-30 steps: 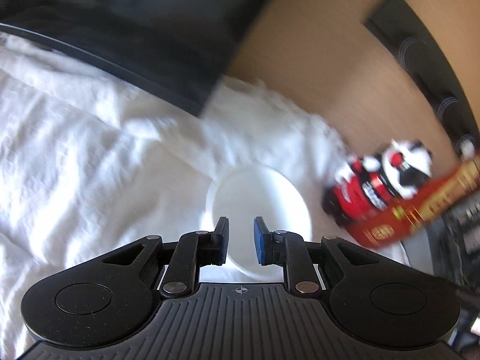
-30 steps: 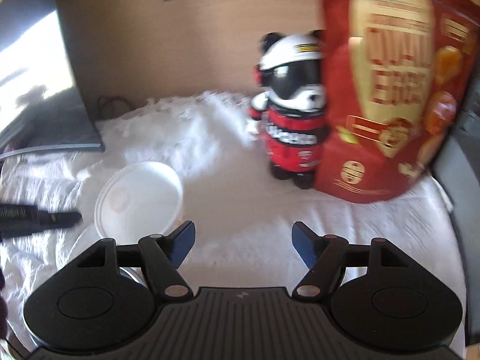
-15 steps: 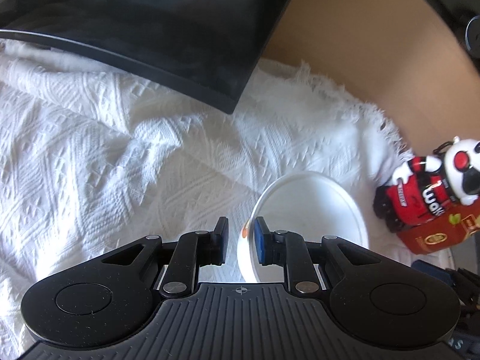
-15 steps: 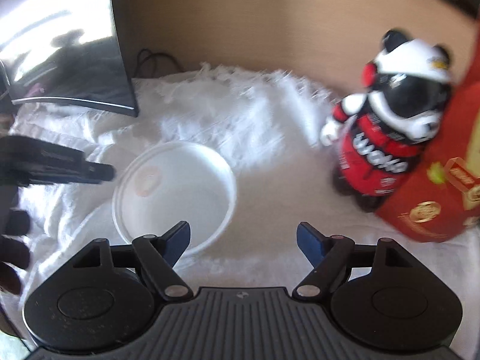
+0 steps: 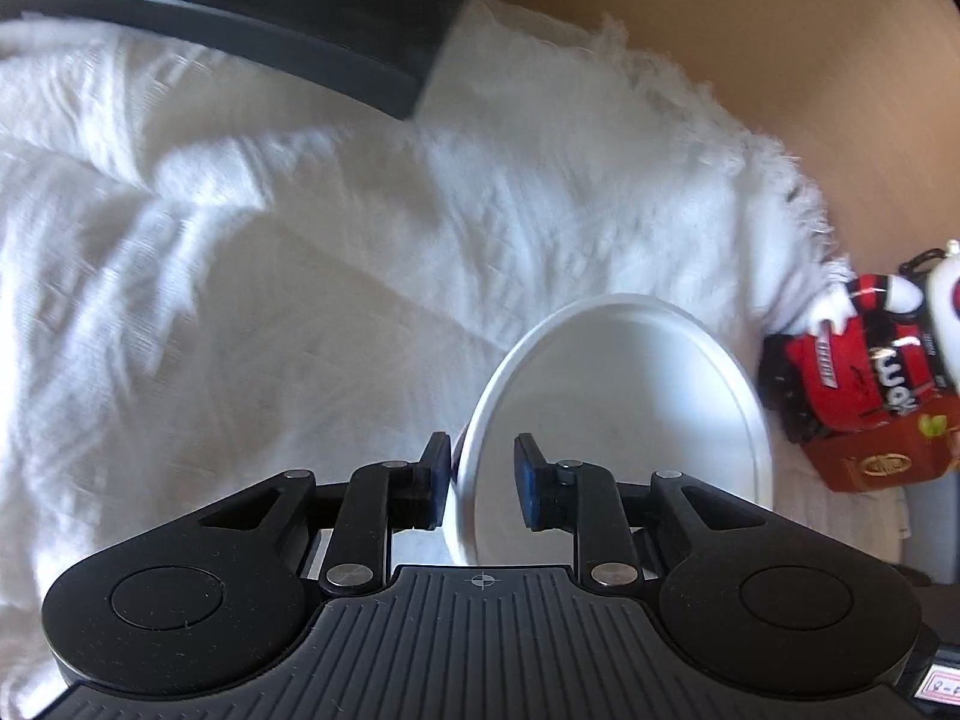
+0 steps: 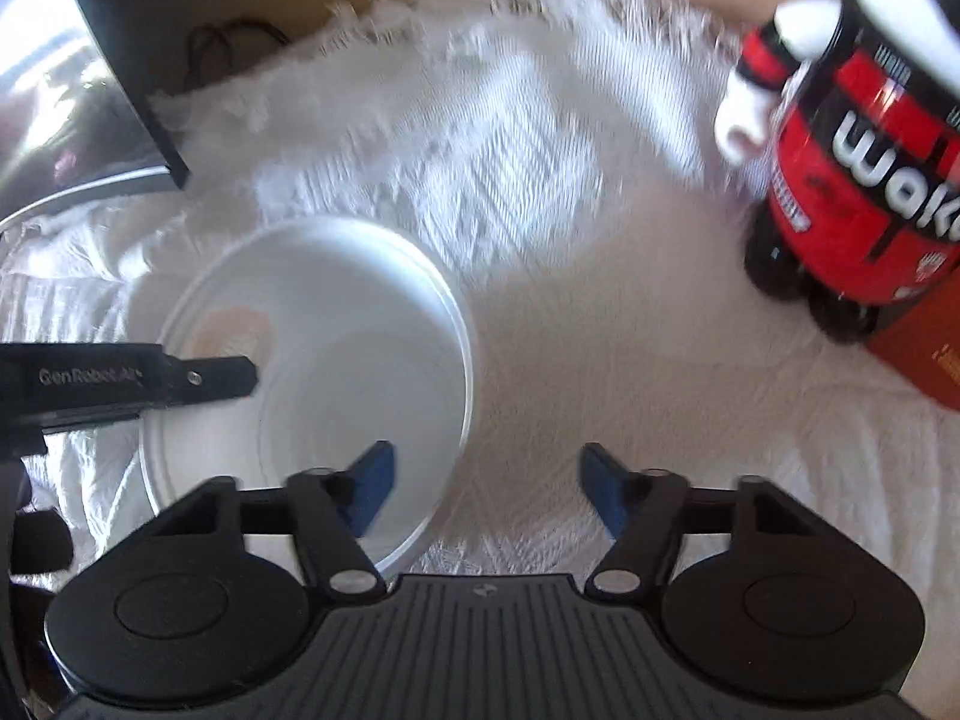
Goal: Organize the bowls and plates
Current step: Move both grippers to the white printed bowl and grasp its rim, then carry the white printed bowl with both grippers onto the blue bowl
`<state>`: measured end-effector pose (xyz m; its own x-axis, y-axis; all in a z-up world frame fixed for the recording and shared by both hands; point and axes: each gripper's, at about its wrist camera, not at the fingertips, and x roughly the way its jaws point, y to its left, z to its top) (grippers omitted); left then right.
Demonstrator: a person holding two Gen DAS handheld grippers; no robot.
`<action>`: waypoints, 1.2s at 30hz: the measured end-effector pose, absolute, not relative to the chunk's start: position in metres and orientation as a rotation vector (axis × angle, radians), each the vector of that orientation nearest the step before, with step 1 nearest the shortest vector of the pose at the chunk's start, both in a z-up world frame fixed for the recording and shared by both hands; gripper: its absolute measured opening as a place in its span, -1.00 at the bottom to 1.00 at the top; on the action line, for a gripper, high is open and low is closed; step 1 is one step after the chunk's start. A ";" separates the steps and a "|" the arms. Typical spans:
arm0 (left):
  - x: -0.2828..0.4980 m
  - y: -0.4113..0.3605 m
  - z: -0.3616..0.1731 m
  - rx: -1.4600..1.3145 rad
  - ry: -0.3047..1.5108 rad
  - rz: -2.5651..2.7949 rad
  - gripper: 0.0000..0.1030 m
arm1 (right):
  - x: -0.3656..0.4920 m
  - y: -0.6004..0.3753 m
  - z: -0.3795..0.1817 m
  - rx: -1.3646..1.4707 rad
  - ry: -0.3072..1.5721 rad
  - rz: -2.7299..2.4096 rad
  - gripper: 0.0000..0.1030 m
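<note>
While the left gripper (image 5: pixel 479 483) straddles the near left rim of the white plate (image 5: pixel 624 420), its jaws are opening and the pads stand clear of the rim. The right gripper (image 6: pixel 485 495), closing, has the plate's right rim between its jaws, not yet pinched. Judged step: handover; next, clamp and lift, clear of the toy bear (image 6: pixel 858 138) far right.

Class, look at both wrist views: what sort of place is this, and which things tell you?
Probably a home desk or tabletop, not a kitchen. A white fringed cloth covers it, a dark monitor stands at the back, and a bear figurine sits by a wooden wall.
</note>
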<state>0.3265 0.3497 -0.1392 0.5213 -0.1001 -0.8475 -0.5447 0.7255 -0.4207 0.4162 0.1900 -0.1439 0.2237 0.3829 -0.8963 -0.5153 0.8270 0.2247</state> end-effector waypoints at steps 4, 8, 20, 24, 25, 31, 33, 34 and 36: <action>0.315 0.338 -0.109 -0.729 0.930 0.244 -0.41 | 0.409 0.181 -0.130 -0.087 1.205 0.626 -0.59; 0.302 0.314 -0.068 -0.706 0.839 0.131 -0.44 | 0.392 0.151 -0.090 -0.034 1.117 0.587 -0.60; 0.291 0.184 -0.014 -0.537 1.006 -0.247 -0.44 | 0.275 0.012 -0.018 0.047 0.957 0.245 -0.60; 0.268 0.150 -0.014 -0.503 1.053 -0.307 -0.44 | 0.244 -0.030 -0.008 0.035 0.951 0.195 -0.60; 0.264 0.144 -0.017 -0.498 1.067 -0.308 -0.44 | 0.240 -0.037 -0.010 0.039 0.963 0.185 -0.60; 0.244 0.131 -0.051 -0.538 1.158 -0.205 -0.47 | 0.233 -0.056 -0.046 0.018 1.038 0.249 -0.59; 0.241 0.126 -0.061 -0.535 1.178 -0.180 -0.52 | 0.238 -0.055 -0.063 0.009 1.069 0.277 -0.59; 0.240 0.125 -0.065 -0.543 1.182 -0.163 -0.52 | 0.239 -0.057 -0.068 0.002 1.070 0.284 -0.59; 0.237 0.124 -0.067 -0.557 1.173 -0.129 -0.52 | 0.239 -0.057 -0.077 -0.003 1.069 0.308 -0.59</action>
